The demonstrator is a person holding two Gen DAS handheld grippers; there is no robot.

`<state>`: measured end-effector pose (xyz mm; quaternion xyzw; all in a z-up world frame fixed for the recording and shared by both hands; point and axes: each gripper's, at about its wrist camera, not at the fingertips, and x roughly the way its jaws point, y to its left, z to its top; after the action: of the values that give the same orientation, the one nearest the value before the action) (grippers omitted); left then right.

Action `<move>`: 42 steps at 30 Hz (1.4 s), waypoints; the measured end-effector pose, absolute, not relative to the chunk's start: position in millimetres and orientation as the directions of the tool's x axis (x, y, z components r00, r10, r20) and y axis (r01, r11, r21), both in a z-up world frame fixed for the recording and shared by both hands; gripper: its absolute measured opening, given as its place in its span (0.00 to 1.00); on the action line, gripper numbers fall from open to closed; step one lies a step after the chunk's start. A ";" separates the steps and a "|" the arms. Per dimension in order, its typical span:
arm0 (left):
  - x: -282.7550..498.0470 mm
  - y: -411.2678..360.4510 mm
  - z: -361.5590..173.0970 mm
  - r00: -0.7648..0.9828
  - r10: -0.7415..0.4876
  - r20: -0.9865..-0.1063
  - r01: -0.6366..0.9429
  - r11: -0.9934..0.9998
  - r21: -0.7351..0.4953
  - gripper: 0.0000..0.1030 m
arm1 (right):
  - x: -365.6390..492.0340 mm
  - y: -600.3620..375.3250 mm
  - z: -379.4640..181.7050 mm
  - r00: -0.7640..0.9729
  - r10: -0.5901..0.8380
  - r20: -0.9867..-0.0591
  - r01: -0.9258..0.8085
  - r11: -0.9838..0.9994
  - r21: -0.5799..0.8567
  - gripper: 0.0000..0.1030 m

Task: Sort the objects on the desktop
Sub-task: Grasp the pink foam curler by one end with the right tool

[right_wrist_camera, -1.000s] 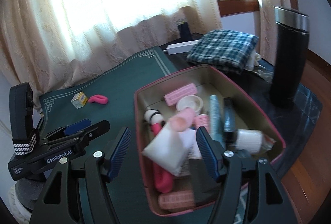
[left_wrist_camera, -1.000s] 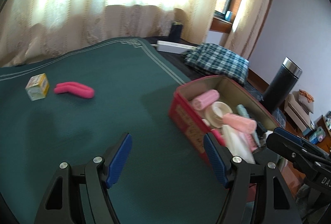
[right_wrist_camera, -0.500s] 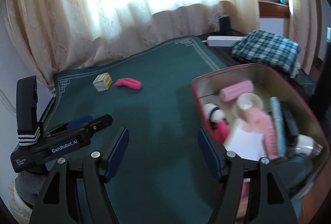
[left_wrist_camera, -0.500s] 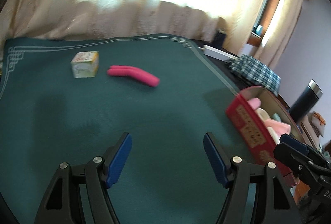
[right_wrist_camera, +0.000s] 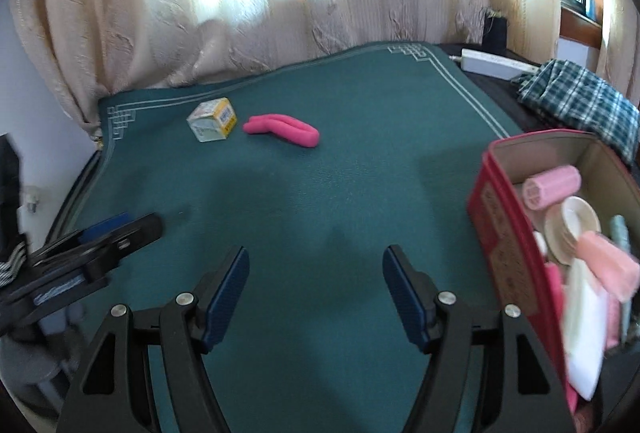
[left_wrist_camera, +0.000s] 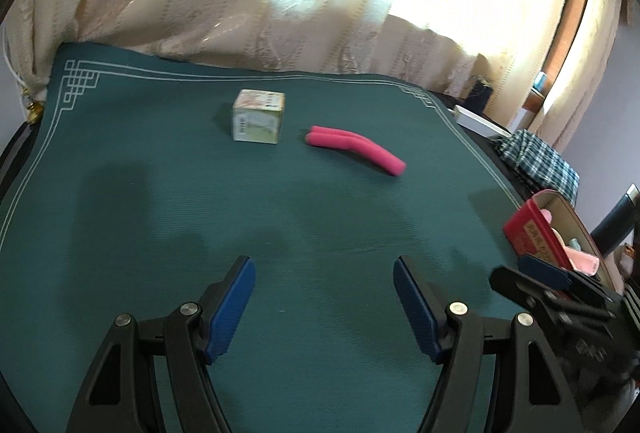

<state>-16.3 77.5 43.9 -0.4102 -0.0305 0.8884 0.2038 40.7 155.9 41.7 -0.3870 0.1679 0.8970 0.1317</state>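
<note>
Both claws hover above the green mat (left_wrist_camera: 320, 233) that covers the table, each angled downward.

Left claw (left_wrist_camera: 324, 297): released, jaws spread wide, nothing between the blue pads (left_wrist_camera: 232, 309). Only bare mat lies below it.

Right claw (right_wrist_camera: 316, 293): released, jaws spread wide, nothing between them. It also appears at the right edge of the left wrist view, and the left claw shows at the lower left of the right wrist view.

Loose items: a small carton (left_wrist_camera: 259, 116) stands on the far part of the mat. A bent pink foam hair roller (left_wrist_camera: 356, 149) lies just beside it on its right, not touching it. Both are well apart from either claw.

Container: a red box (right_wrist_camera: 508, 233) sits at the right edge of the mat, near the right claw. It is open at the top and holds pink cylindrical rollers (right_wrist_camera: 552, 187), a round cream container (right_wrist_camera: 572, 229) and other blurred items.

Beyond the mat on the right lie a folded plaid cloth (right_wrist_camera: 580, 97) and a white power strip (right_wrist_camera: 496, 64). Beige curtains (right_wrist_camera: 280, 13) hang behind the table.
</note>
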 end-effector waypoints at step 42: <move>-45.7 37.8 7.5 -0.544 0.368 -0.754 -0.209 -0.930 -0.303 0.71 | -150.2 151.3 9.9 -0.578 0.142 -0.803 -0.227 -0.974 -0.009 0.51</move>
<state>-45.7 37.8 7.5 -0.4481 -0.0888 0.8742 0.1649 -150.2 151.3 9.9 -0.4474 0.0474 0.8870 0.1042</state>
